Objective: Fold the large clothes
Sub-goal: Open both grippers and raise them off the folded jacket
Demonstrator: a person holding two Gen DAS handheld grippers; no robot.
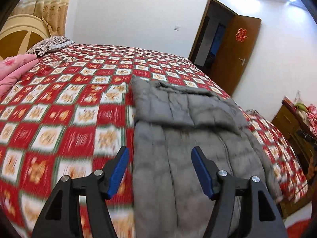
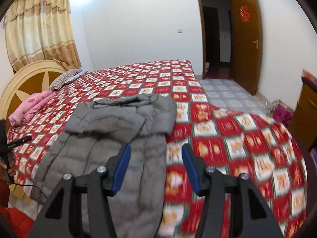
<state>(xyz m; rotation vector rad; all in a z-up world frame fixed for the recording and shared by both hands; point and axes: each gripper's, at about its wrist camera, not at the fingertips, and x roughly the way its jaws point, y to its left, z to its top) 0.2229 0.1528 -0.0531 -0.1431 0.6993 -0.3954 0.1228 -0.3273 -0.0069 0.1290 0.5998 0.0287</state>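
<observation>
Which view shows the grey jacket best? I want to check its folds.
The right wrist view: the grey jacket shows nearly whole, sleeves folded across, on the bed. The left wrist view shows the jacket closer and blurred, its lower part hidden behind the fingers.

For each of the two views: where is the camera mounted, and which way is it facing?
Left wrist: rides the left claw, angled down over the grey jacket on the bed; only its open jaws show.
Right wrist: rides the right claw, facing likewise; a hand shows at left.
Shared: jacket, bed, pink bedding, door.
</observation>
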